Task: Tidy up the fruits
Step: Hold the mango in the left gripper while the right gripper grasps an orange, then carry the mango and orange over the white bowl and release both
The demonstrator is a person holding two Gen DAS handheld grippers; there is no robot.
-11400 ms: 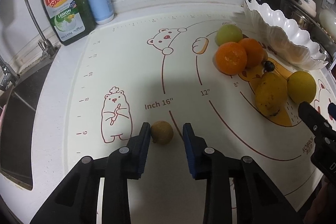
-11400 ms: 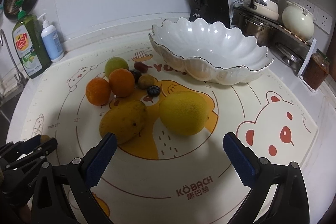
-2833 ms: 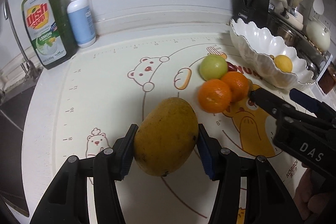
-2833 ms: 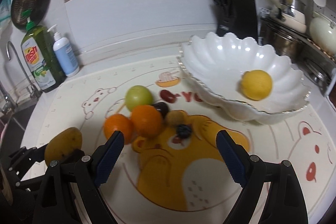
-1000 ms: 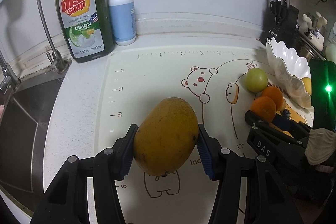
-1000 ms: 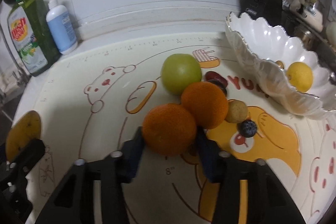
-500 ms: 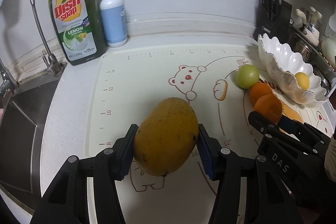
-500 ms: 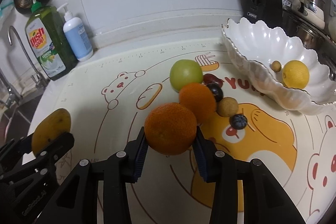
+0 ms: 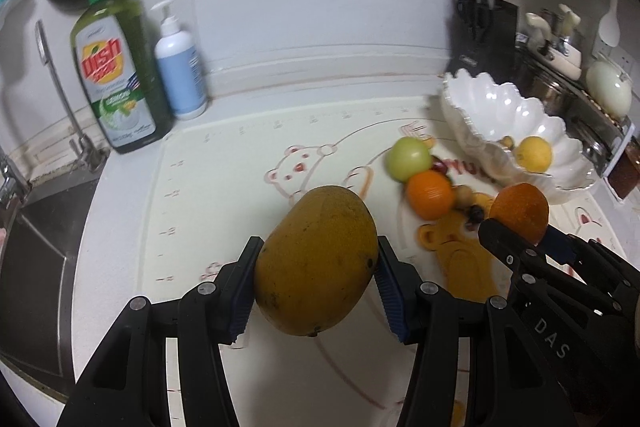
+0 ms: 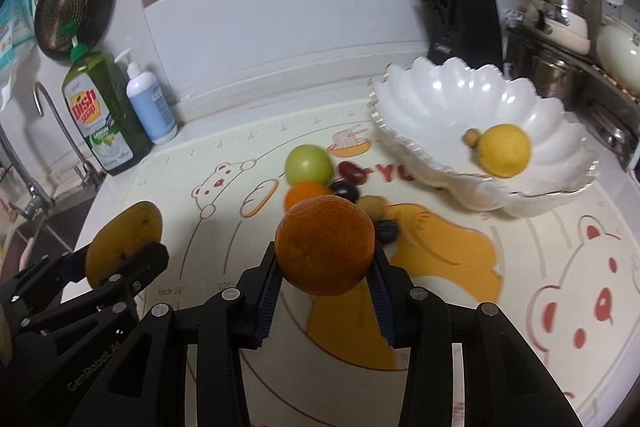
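Note:
My left gripper (image 9: 316, 279) is shut on a yellow-brown mango (image 9: 316, 259) and holds it above the mat; the mango also shows at the left of the right wrist view (image 10: 124, 239). My right gripper (image 10: 325, 267) is shut on an orange (image 10: 325, 251), lifted above the mat; the orange also shows in the left wrist view (image 9: 520, 211). A white scalloped bowl (image 10: 440, 99) at the back right holds a lemon (image 10: 505, 149) and a small brown fruit (image 10: 471, 137). A green apple (image 10: 308, 163), a second orange (image 10: 304, 195) and small dark fruits (image 10: 348, 191) lie on the mat.
A cream bear-print mat (image 10: 520, 267) covers the counter. A dish soap bottle (image 10: 100, 115) and a blue pump bottle (image 10: 150, 107) stand at the back left beside a sink tap (image 10: 56, 123). A knife block (image 10: 464, 15) and pots (image 10: 560, 67) stand behind the bowl.
My right gripper has lifted the orange clear of the fruit pile and higher above the mat. My left gripper has carried the mango up and toward the right, nearer the fruits and bowl.

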